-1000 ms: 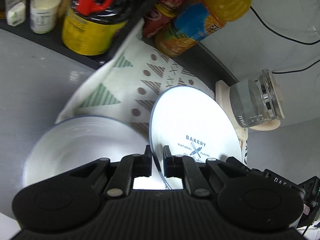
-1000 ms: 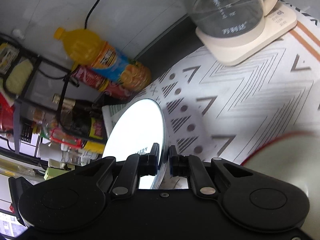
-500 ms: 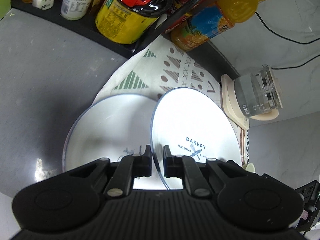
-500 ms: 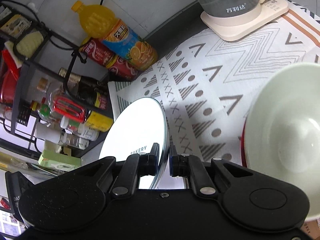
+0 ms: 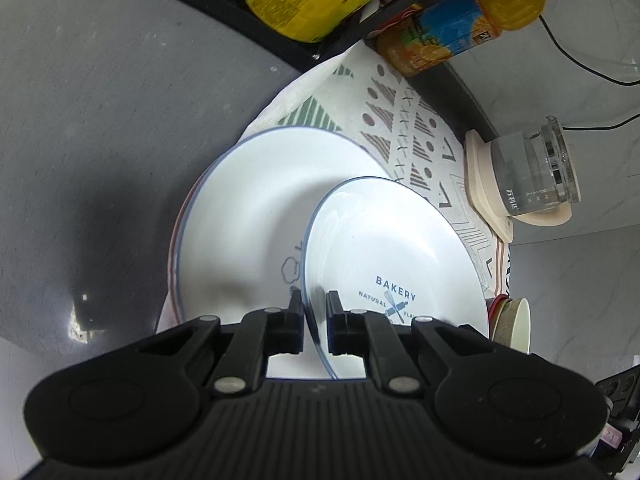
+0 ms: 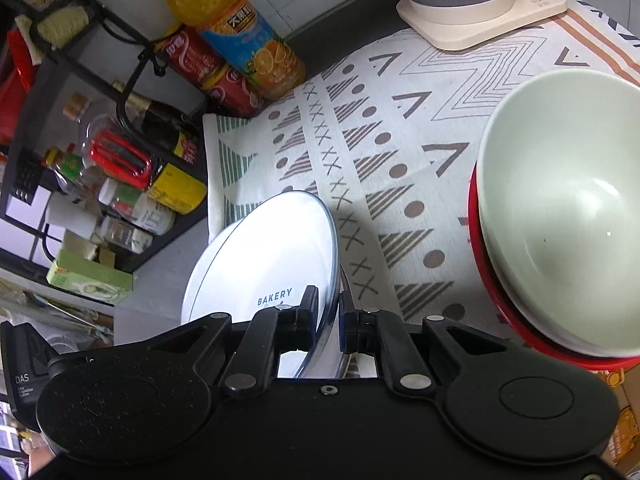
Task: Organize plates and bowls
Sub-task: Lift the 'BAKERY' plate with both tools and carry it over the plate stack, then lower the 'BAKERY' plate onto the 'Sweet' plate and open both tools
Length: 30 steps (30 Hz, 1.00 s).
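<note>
Both grippers pinch the rim of one white BAKERY plate (image 5: 394, 256), held tilted on edge above the table. My left gripper (image 5: 314, 322) is shut on its rim; my right gripper (image 6: 329, 322) is shut on the opposite rim, where the plate (image 6: 276, 256) also shows. Below it lies a stack of larger white plates (image 5: 248, 216) with a blue rim, on the edge of the patterned cloth (image 6: 360, 152). A pale green bowl (image 6: 560, 220) sits nested in a red bowl (image 6: 500, 300) to the right in the right wrist view.
An orange juice bottle (image 6: 236, 28), red cans (image 6: 200, 64) and a black rack of jars and bottles (image 6: 120, 160) stand at the back left. A glass kettle on a cream base (image 5: 524, 184) stands at the cloth's far edge. Grey countertop (image 5: 100, 120) lies to the left.
Both grippers carried the BAKERY plate back and over the larger plate stack. The stack and the nested bowls came further into view.
</note>
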{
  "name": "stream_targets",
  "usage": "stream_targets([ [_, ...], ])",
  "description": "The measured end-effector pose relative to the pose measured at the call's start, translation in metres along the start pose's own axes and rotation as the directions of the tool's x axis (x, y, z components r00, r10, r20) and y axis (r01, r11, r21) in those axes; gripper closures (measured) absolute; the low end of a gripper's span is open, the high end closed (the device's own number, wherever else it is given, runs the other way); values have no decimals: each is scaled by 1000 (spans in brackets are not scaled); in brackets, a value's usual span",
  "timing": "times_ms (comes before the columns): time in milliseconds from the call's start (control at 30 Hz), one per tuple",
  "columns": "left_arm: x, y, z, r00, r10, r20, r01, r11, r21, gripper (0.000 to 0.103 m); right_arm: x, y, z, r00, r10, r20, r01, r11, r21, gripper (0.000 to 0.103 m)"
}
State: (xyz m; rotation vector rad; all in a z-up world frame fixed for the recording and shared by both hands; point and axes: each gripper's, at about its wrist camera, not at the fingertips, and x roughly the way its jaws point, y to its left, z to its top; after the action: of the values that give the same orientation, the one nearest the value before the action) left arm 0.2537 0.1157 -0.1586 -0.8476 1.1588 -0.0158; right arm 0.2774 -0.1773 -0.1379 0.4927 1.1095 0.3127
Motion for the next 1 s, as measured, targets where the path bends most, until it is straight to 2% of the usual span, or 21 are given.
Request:
stream_targets([
  [400,7,8,-2,999,32,11,-32,999,11,95,7,15,-10,997,-71,-23,68,992,-110,91],
  [833,15,13,-4,999,50,-9,-50,999,-9,94,15,18,-13,992,-123,-22,119,982,-148,94],
  [1000,17,11,-2,996,84,-24,-84,996,0,92,21,17,-15,991,-135,-10,132,978,-158,96],
])
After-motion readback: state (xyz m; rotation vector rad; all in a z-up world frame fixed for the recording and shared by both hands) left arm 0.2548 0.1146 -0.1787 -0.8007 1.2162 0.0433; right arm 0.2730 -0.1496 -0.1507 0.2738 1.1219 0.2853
